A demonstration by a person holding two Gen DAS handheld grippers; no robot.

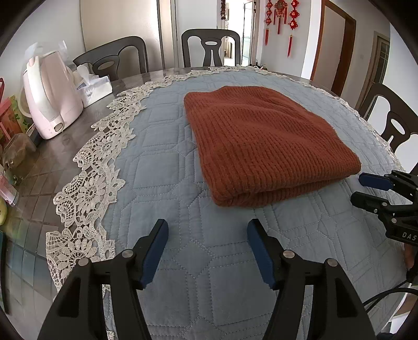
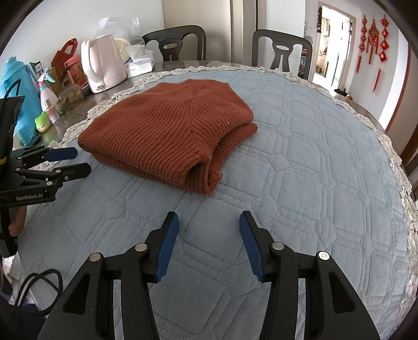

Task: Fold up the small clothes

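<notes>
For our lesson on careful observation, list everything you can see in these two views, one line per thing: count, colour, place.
sweater: 1, rust brown, folded, middle of the quilt
quilt: 1, pale blue with white lace edge, covering the table
table: 1, dark and glossy, under the quilt
kettle: 1, pale pink, on the table left of the quilt
tissue box: 1, white, behind the kettle
thermos: 1, blue, far left of the table
chairs: 3 seen, dark, around the table's far side
hanging knots: a group, red, on the far wall
left gripper: 1, black with blue pads, open, empty, over the quilt
right gripper: 1, same colours, open, empty, over the quilt
</notes>
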